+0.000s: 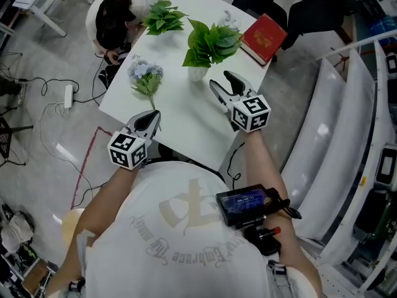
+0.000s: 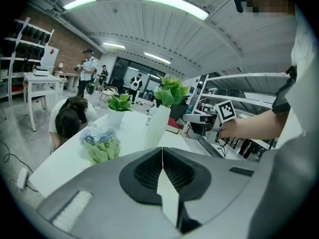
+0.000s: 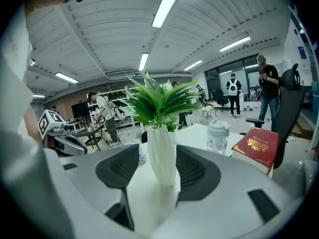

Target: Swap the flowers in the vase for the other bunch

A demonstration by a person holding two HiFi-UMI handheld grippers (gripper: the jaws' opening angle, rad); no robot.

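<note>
— What does the tall white faceted vase [image 3: 162, 153] look like it's made of?
— Matt plastic, ridged, no shine. The broad green leaves [image 3: 157, 103] look plastic too, smooth and faintly glossy.
— The white rectangular tabletop [image 1: 180, 113]?
— Smooth, satin laminate. The bunch of pale blue flowers [image 1: 146, 73] looks like soft cloth.
— The red hardback book [image 1: 263, 38]?
— Glossy cover, gilt print. The left gripper [image 1: 155, 113] and right gripper [image 1: 221, 79] are matt grey plastic with black ribbed pads [image 3: 199, 171].
</note>
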